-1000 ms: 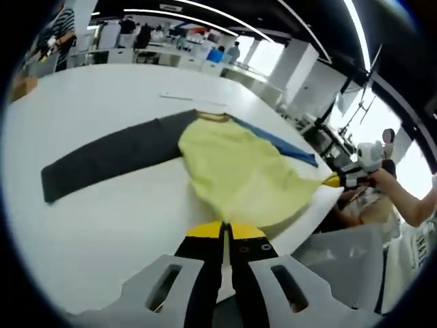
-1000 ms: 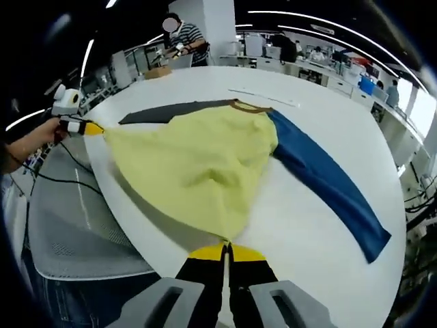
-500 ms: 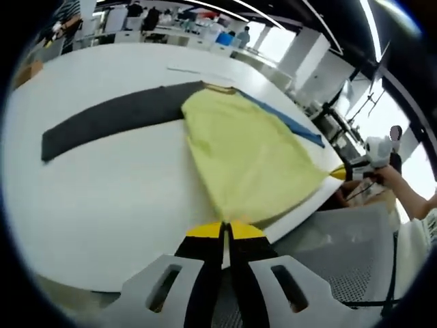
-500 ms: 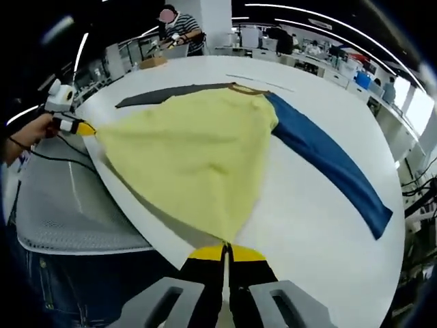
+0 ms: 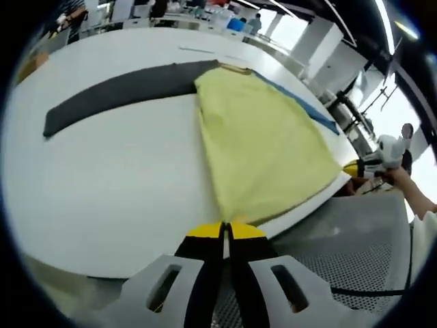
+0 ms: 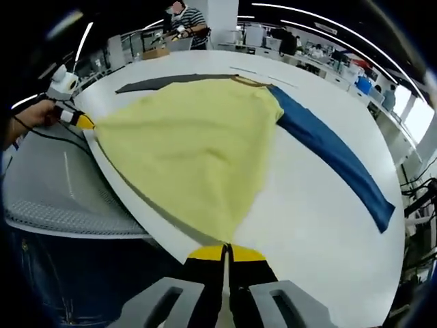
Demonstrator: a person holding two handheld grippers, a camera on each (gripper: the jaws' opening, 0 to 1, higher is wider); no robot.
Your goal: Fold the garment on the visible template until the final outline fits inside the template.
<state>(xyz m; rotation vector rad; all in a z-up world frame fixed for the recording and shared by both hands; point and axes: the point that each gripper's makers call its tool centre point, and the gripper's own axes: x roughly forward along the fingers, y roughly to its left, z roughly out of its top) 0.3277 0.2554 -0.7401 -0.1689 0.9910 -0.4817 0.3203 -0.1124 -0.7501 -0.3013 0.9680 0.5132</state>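
A long-sleeved shirt lies spread on the white table [image 5: 102,178]. Its body is yellow [image 5: 263,147], one sleeve dark grey [image 5: 116,96], the other blue [image 6: 334,160]. My left gripper [image 5: 225,229] is shut on one hem corner of the yellow body at the table's near edge. My right gripper [image 6: 225,249] is shut on the other hem corner. In the right gripper view the left gripper [image 6: 78,119] shows at the far left, held by a hand; in the left gripper view the right gripper [image 5: 362,167] shows at the far right. The hem is stretched taut between them.
A grey mesh surface [image 6: 61,198] lies below the table's edge, with a black cable across it. Other tables and people stand far behind [image 6: 184,24]. A cardboard box [image 6: 156,53] sits on the table's far end.
Both grippers have pulled the hem back toward the table edge. The yellow body has gone from bunched and raised to flat and taut, with the sleeves spread.
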